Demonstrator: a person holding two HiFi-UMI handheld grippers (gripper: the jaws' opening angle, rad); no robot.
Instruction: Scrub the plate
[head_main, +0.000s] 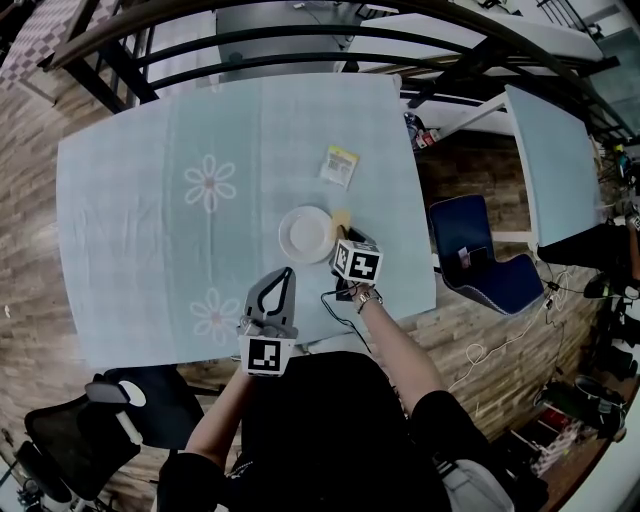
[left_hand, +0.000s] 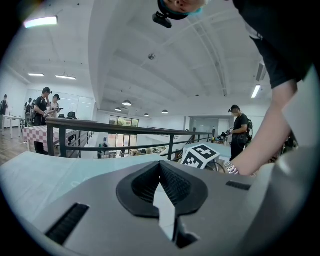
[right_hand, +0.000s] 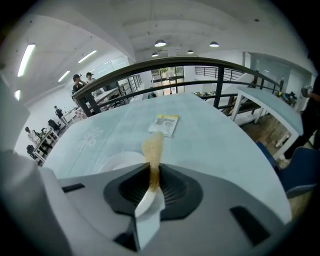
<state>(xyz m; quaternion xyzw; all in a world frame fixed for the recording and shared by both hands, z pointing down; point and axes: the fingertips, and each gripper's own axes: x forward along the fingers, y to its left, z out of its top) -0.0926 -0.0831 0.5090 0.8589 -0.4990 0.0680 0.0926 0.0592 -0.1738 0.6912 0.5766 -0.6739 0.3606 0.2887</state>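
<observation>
- white plate (head_main: 305, 235), flat on the pale flowered cloth (head_main: 140, 220), toward the table's front right.
- yellowish scrub pad (right_hand: 152, 145) pinched edge-on in the right gripper (right_hand: 153, 172), jaws closed tight on its lower end. sits just beside the plate's right rim; touching or not, hard to tell.
- left gripper (left_hand: 160, 170) with jaws together on nothing, held over the table's front edge, near the plate's front left but apart from it.
- small packet (head_main: 340, 166) farther back on the cloth, well apart from the plate.
- probably stiff, smooth and slippery, and light enough to skate over the cloth under a sideways rub. breakable if pushed off the edge.
- best taken at the rim, on the side away from the pad: open the left jaws and pinch the lip, or press down on it to pin the plate.
- pad looks soft and thin above the jaws, so likely to bend under pressure. short, flat strokes advisable.
- scrubbing apparently not yet begun.
</observation>
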